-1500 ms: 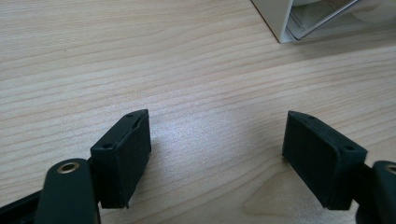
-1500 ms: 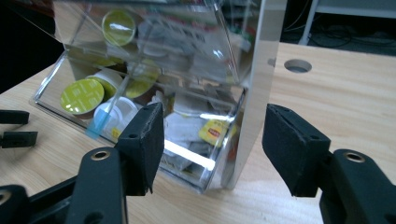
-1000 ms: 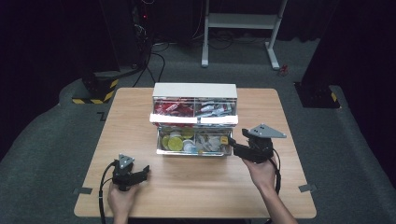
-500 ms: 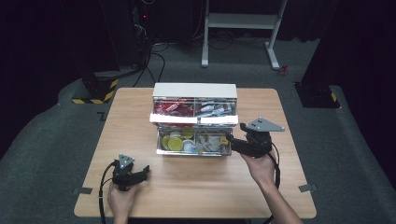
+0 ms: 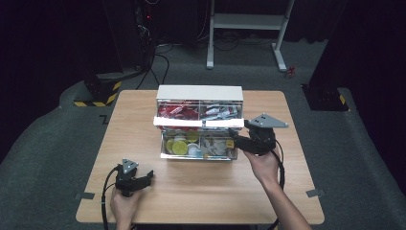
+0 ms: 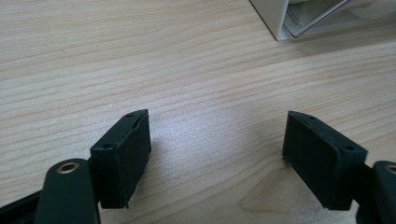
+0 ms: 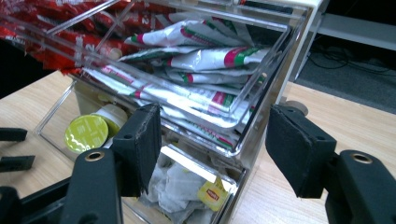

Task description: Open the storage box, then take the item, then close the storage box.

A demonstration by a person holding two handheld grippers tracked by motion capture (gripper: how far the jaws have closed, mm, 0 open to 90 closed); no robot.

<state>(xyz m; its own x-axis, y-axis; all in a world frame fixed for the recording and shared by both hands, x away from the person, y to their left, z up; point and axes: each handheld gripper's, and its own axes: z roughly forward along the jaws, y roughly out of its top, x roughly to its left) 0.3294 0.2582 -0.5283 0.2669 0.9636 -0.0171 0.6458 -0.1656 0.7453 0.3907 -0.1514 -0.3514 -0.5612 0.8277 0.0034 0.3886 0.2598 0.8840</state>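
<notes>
Your right gripper (image 7: pixel 212 149) is at the right front corner of the clear drawer box (image 5: pixel 199 93), jaws apart to either side of the upper right drawer (image 7: pixel 233 126) and pressing on nothing: released. The jaws have just narrowed a little, with the drawer's front corner standing between them but ungripped.

For the step in hand, which I judge to be taking hold of that upper drawer, square the pads on its front lip before you close. Keep the pull level so the thin plastic does not twist or drag the box across the table (image 5: pixel 143 129).

The box stands mid-table, white on top, with its drawers pulled forward. The upper right drawer holds white sachets (image 7: pixel 205 58) with red and green print. The one beside it holds red packets (image 7: pixel 56 37). The lower drawer holds green-lidded capsules (image 7: pixel 86 133) and tea bags (image 7: pixel 187 184).

Your left gripper (image 5: pixel 139 181) rests near the table's front left, well apart from the box, jaws wide and empty.
</notes>
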